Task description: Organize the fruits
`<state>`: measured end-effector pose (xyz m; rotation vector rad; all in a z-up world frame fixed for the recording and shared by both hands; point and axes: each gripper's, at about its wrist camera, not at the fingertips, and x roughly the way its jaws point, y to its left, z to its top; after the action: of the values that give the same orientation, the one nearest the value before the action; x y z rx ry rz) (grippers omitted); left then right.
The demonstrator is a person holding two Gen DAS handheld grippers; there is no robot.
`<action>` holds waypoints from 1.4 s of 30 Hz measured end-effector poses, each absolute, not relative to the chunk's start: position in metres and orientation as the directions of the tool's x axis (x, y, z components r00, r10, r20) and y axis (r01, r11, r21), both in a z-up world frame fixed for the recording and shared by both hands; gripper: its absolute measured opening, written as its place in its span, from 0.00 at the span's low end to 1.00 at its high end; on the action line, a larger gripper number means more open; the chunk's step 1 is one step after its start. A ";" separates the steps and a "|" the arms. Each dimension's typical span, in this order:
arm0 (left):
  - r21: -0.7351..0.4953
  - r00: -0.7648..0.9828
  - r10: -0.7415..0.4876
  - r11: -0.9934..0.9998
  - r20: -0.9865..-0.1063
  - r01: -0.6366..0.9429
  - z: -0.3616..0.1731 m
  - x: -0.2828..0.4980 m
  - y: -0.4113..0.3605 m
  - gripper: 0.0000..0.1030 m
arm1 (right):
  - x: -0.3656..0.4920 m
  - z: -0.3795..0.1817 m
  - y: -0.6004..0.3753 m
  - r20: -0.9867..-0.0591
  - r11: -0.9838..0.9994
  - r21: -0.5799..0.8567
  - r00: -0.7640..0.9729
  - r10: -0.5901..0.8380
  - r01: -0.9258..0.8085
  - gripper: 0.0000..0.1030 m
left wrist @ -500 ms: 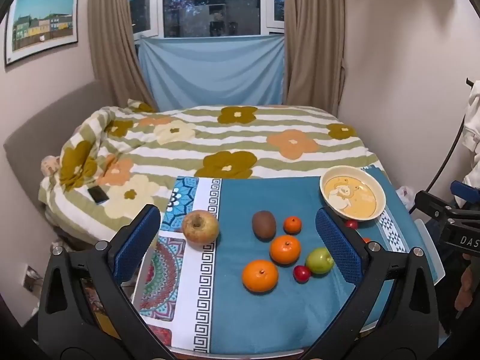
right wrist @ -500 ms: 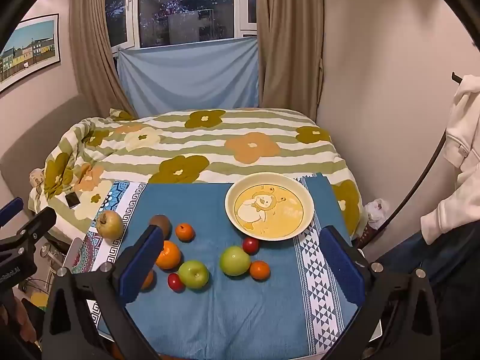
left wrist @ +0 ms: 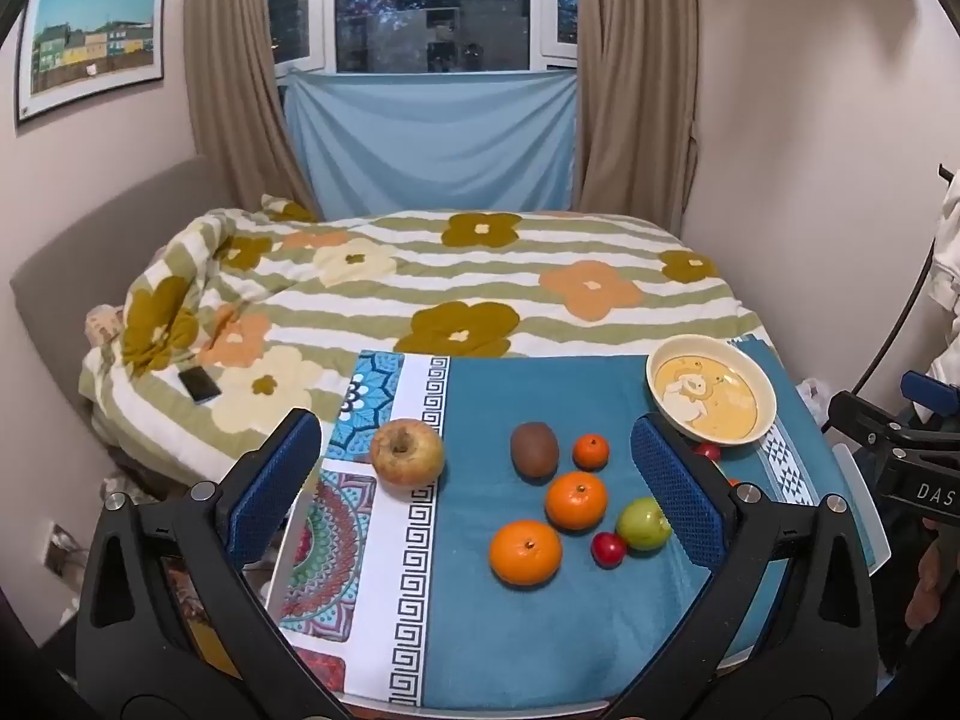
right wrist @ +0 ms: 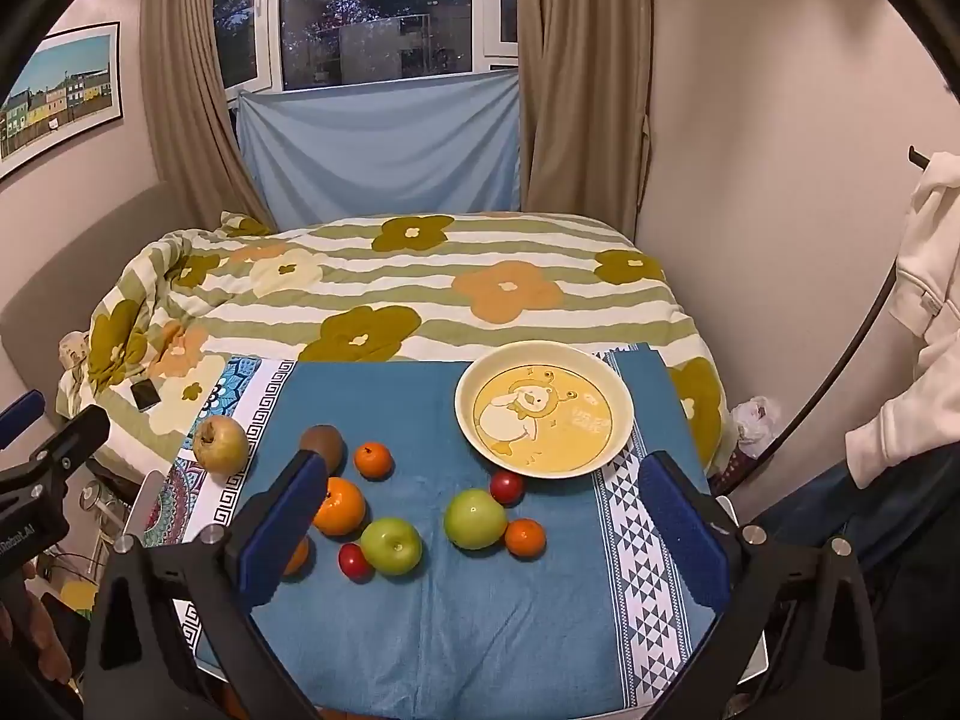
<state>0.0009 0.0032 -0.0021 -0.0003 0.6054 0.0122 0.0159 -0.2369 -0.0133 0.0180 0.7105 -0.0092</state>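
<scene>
With both claws spread wide and holding nothing, risk is all in the first pick. Left claw [left wrist: 474, 480] hangs over the near edge of the blue cloth [left wrist: 540, 630], jaws bracketing most of the fruit in view w/o touching any; right claw [right wrist: 480, 516] does likewise from the other side, also empty. Fruit lies loose on the cloth: yellowish apple [left wrist: 407, 452] off on the patterned border, kiwi [left wrist: 534, 447], small orange [left wrist: 591, 450], two bigger oranges [left wrist: 576, 499] [left wrist: 525, 552], red cherry tomato [left wrist: 608, 549], green apple [left wrist: 643, 523]; right view adds a 2nd green apple [right wrist: 475, 518], another small orange [right wrist: 525, 537] and a 2nd red one [right wrist: 507, 486] just beside the bowl [right wrist: 618, 396], which is empty. Probable trouble: everything is round and bunched, so a finger coming down betw. neighbours could knock one rolling, poss. off the near cloth edge. Red tomato touches green apple in both views, so grabbing either likely nudges the other. Small red ones may slip out of wide pads. Cloth could bunch if a finger drags. Both claws reaching the same cluster might clash. Bowl rim is low-ish; a drop from high might bounce out. Vs. half a sec ago: basically no change, fruit and bowl in same spots, both claws same spread, framing near identical.
</scene>
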 end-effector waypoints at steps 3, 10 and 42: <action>0.000 0.822 0.010 1.000 -0.569 -0.012 -0.002 0.000 0.005 1.00 | 0.016 -0.013 -0.237 -0.654 1.000 0.011 0.757 -0.003 0.014 1.00; 0.000 0.822 0.009 1.000 -0.569 -0.011 -0.002 0.000 0.007 1.00 | 0.016 -0.016 -0.234 -0.655 1.000 0.017 0.756 0.005 0.008 1.00; -0.008 0.822 0.005 1.000 -0.570 -0.011 -0.003 -0.009 0.005 1.00 | 0.005 -0.016 -0.233 -0.659 1.000 0.029 0.752 0.022 -0.004 1.00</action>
<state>-0.0095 0.0048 -0.0032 -0.0115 0.6060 0.0086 0.0046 -0.2328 -0.0162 0.0266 0.7202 0.0145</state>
